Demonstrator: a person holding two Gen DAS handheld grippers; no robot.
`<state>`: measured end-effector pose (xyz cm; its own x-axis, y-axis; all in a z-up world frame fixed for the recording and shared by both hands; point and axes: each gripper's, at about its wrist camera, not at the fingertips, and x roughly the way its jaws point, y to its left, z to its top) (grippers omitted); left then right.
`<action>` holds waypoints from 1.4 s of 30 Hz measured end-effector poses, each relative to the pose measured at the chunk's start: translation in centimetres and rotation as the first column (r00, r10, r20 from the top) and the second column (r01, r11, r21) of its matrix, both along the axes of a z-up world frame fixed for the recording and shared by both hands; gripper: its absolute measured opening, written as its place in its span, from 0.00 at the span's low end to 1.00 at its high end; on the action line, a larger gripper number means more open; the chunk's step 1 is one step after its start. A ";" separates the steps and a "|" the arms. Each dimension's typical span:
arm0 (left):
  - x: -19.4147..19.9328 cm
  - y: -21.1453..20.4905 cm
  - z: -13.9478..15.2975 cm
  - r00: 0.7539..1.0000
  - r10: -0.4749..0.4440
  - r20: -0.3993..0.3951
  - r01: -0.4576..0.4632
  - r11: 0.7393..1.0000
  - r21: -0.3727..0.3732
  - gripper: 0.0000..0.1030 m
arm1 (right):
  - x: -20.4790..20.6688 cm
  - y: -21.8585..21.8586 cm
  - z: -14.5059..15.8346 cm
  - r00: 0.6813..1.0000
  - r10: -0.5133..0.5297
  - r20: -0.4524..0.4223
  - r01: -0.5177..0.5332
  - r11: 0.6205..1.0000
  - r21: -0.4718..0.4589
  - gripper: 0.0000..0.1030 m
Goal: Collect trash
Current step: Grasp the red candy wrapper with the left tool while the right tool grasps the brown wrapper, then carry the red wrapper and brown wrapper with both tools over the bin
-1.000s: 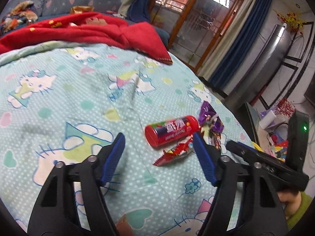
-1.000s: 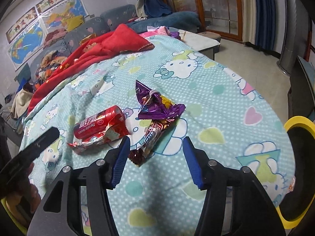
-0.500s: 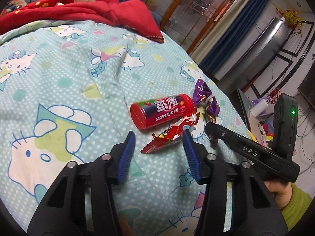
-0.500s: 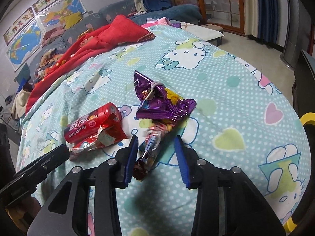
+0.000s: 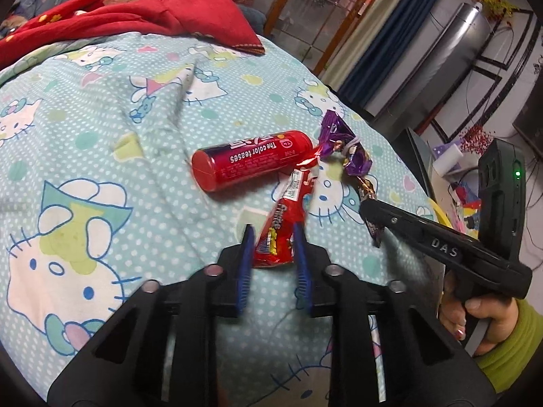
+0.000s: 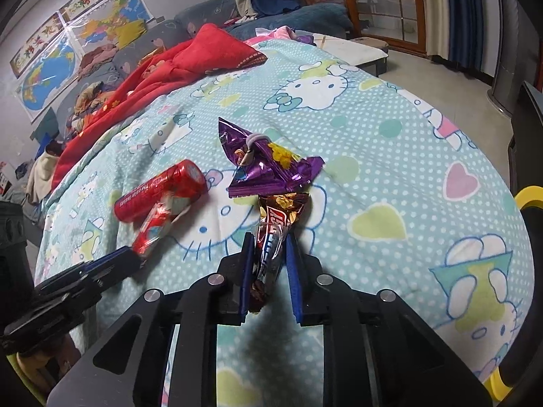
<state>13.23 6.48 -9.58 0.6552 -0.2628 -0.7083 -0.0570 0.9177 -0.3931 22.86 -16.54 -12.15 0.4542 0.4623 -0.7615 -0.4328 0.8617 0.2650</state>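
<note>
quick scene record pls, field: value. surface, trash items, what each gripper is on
surface: bed cover with cat print
trash: red tube, red wrapper, purple wrapper, brown wrapper
other: red blanket at far end
left gripper: closing, red wrapper between its fingers
right gripper: closing, brown wrapper between its fingers
red tube: lying on its side, next to the red wrapper
purple wrapper: on the cover, not gripped
task state: nothing lifted yet that I can tell
</note>
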 end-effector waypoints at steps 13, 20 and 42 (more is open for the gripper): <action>-0.8 -4.0 1.8 0.992 -0.116 0.053 0.114 0.993 0.041 0.09 | -2.1 -5.6 1.4 0.998 -0.038 -0.042 0.039 0.999 0.029 0.15; -1.0 -6.8 3.6 0.979 -0.174 0.103 0.170 0.984 0.042 0.09 | -2.1 -9.8 3.2 0.991 -0.131 -0.008 0.131 0.988 0.081 0.15; 0.8 -15.1 6.3 0.926 -0.342 0.159 0.328 0.939 0.105 0.09 | -2.0 -19.9 5.6 0.924 -0.378 0.057 0.363 0.915 0.174 0.15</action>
